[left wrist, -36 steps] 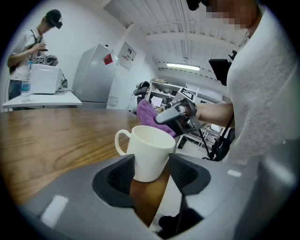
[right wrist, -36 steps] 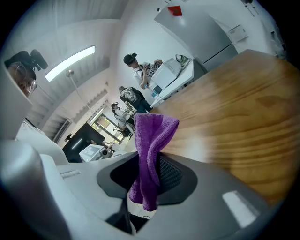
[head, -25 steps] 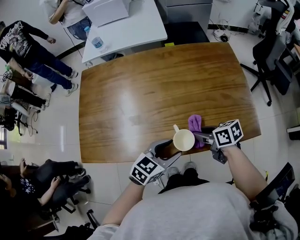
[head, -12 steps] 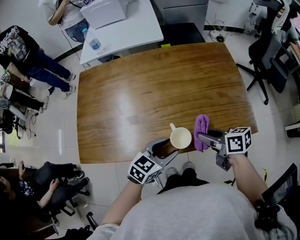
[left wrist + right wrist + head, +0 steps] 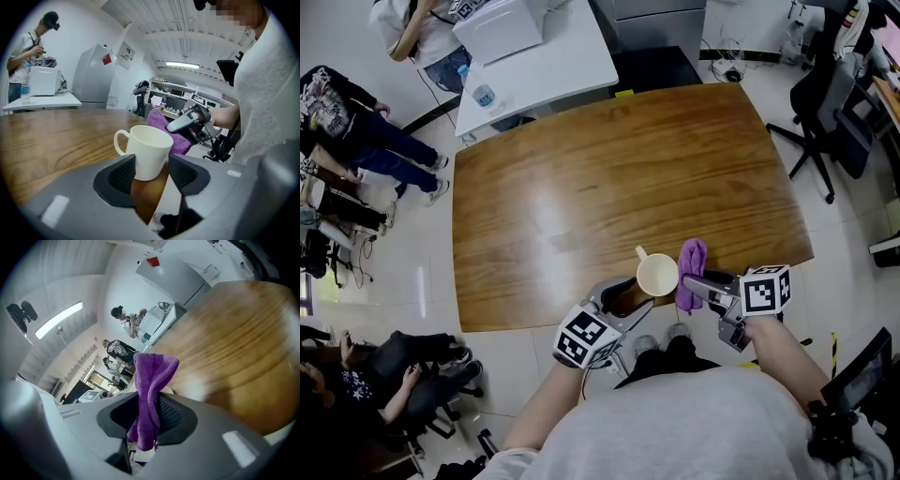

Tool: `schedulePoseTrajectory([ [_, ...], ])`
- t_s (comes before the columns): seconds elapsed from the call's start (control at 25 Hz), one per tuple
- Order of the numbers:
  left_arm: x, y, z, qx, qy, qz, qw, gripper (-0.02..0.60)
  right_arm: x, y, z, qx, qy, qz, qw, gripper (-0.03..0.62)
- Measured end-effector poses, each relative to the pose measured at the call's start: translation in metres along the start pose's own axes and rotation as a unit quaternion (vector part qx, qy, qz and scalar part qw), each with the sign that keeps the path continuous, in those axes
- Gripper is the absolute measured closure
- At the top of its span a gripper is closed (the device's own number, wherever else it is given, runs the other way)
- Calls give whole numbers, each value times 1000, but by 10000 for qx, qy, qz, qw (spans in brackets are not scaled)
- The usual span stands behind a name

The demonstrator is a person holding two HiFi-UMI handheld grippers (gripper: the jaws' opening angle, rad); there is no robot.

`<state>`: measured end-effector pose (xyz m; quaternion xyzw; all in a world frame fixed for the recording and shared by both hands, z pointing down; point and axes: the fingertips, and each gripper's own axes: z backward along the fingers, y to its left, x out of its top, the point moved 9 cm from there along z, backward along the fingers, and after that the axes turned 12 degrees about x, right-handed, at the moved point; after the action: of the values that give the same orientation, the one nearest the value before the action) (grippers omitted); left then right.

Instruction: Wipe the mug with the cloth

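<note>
A white mug (image 5: 657,275) (image 5: 146,150) is held upright above the near edge of the wooden table (image 5: 581,178), handle pointing away from me. My left gripper (image 5: 630,292) (image 5: 151,171) is shut on the mug's lower body. A purple cloth (image 5: 690,263) (image 5: 149,390) hangs folded in my right gripper (image 5: 697,282) (image 5: 149,414), which is shut on it. The cloth sits just right of the mug, close to its side; the left gripper view shows the purple cloth (image 5: 169,132) behind the mug. Whether they touch is unclear.
A white table (image 5: 534,52) with a white box (image 5: 498,26) and a water bottle (image 5: 485,96) stands beyond the far left corner. People (image 5: 347,122) are at the left. An office chair (image 5: 831,103) stands at the right.
The right gripper with the cloth swung away from the mug to the right, then came back toward it. The mug and left gripper shifted slightly.
</note>
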<state>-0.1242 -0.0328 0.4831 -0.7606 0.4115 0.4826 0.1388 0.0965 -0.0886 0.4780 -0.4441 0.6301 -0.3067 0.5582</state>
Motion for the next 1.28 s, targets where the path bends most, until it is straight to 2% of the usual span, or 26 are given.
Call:
schedulePoseTrajectory([
  [0.28,2,-1,-1,-16,27,-8,10000,376,-16,-36,-11,-712,643,43,9954,484],
  [0.4,2,-1,-2,0,5,-27,10000,376,-20,-43,-12,-832,727,31,9939,484],
  [0.6,0,-2,-1,-7,-8,-27,10000,376,-20,-36,-9,-789,527,-7,9955,484],
  [0.84,-2,-9,1,-84,37,-72,9999,380,-30,1,11,-648,67,-12,9979,484],
  [1.0,-3,-22,-3,-251,52,-110,9996,382,-38,24,20,-391,-229,-69,9990,484],
  [1.2,-3,-36,-10,-439,88,-213,9988,383,-38,20,26,-330,-581,-240,9975,484],
  [1.28,-5,-28,-3,-351,66,-243,9991,383,-39,18,27,-282,-643,-313,9970,484],
])
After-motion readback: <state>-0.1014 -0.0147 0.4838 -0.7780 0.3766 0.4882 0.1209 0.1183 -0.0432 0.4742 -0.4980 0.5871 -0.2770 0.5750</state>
